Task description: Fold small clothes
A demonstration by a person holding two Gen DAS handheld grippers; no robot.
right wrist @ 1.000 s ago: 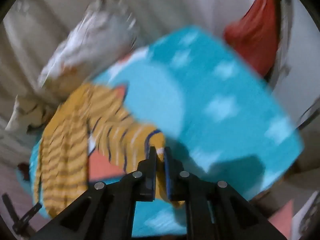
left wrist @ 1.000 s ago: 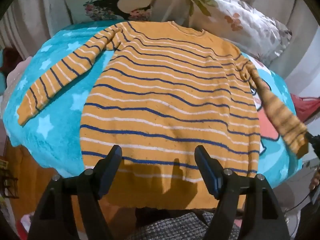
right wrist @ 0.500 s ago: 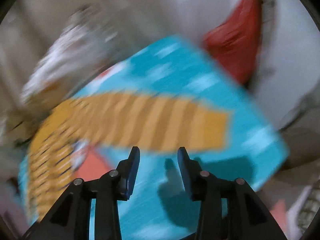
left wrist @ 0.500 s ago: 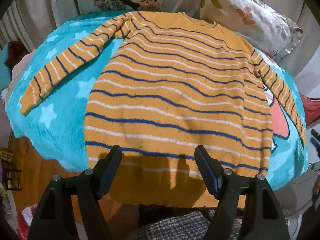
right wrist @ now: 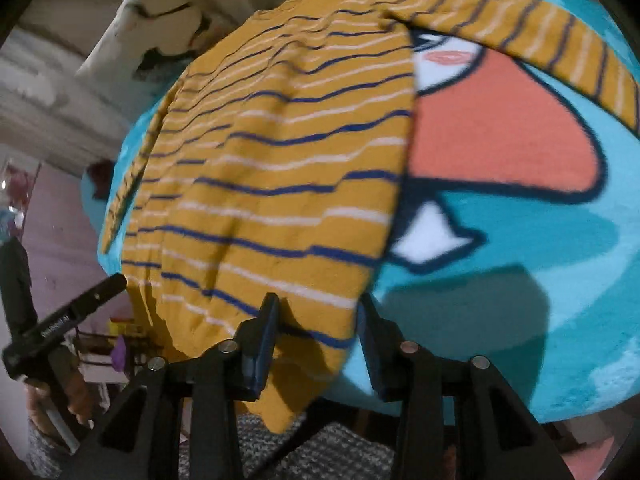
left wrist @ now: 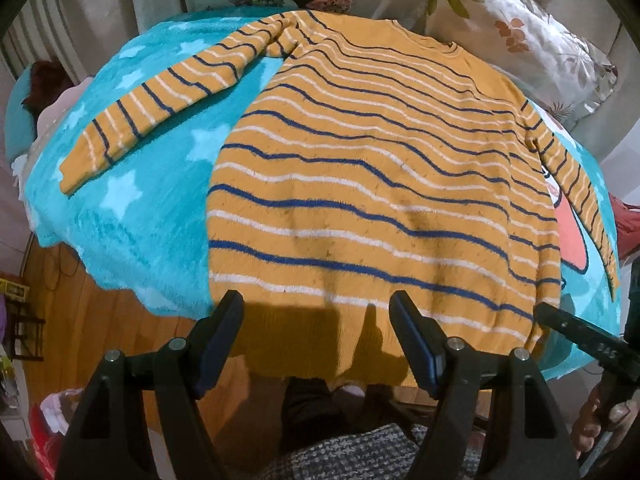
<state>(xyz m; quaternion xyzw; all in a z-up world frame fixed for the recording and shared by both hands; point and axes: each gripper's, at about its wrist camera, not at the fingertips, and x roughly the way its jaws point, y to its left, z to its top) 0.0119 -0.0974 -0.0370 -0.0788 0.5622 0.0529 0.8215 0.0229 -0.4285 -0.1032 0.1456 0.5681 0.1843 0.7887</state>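
Observation:
A mustard-yellow sweater [left wrist: 372,184] with blue and white stripes lies flat, front down, on a turquoise star blanket [left wrist: 152,184]. Both sleeves are spread out to the sides. Its hem hangs over the near edge. My left gripper [left wrist: 316,332] is open and empty, hovering just before the middle of the hem. My right gripper [right wrist: 318,332] is open at the sweater's [right wrist: 280,168] right hem corner, with the fabric edge lying between the fingers but not pinched. The right sleeve [right wrist: 540,36] lies straight across the blanket [right wrist: 520,264].
Floral pillows [left wrist: 532,36] lean against the wall behind the sweater. A wooden floor [left wrist: 80,312] shows at the lower left. A red cloth [left wrist: 628,224] lies off the right edge. The blanket carries an orange cartoon patch [right wrist: 492,136].
My right gripper let go of the right sleeve, which now lies flat, then opened and moved down to the hem corner. My left gripper moved closer to the hem.

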